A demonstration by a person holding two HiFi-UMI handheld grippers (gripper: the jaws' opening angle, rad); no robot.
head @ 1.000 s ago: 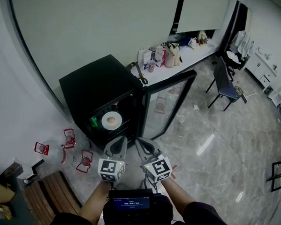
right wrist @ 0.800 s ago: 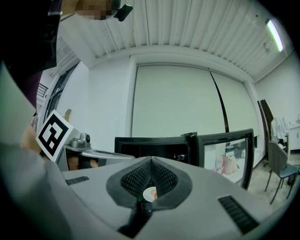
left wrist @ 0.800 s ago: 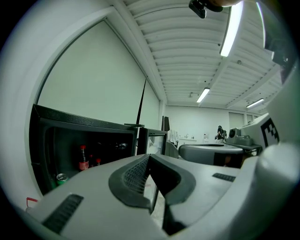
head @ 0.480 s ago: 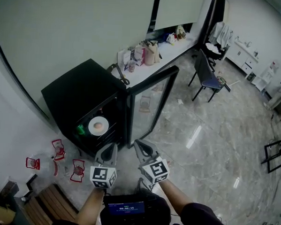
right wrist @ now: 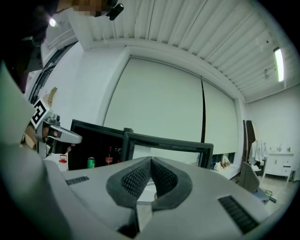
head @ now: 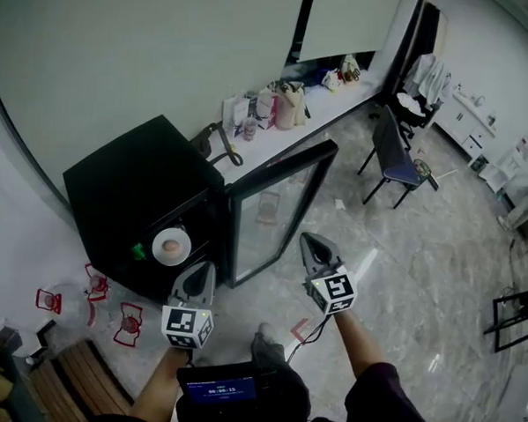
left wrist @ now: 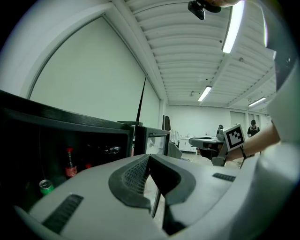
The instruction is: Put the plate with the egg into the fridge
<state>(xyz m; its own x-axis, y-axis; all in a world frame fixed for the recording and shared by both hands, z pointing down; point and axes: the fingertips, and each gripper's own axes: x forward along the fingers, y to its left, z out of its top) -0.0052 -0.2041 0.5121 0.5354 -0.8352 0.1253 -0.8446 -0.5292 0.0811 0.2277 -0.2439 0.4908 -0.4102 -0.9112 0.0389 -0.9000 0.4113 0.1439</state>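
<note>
The white plate with the egg [head: 171, 245] lies on a shelf inside the black fridge [head: 132, 199]. The fridge's glass door [head: 277, 206] stands open toward me. My left gripper [head: 201, 271] hovers just in front of the fridge opening, below the plate; its jaws are shut with nothing between them. My right gripper [head: 310, 240] is further right, in front of the open door's outer edge, also shut and empty. In the left gripper view the fridge interior shows a red bottle [left wrist: 69, 163] and a green can [left wrist: 45, 186]. The right gripper view shows the door frame [right wrist: 164, 143].
Red-and-white holders [head: 92, 285] sit on the floor left of the fridge, beside a wooden bench [head: 79, 372]. A white counter with bags [head: 283, 105] runs behind the fridge. A dark chair [head: 392, 155] stands on the marble floor to the right.
My right gripper has swung to the right, away from the left one, to the front of the open door. My left gripper has shifted a little. The plate has stayed in the fridge.
</note>
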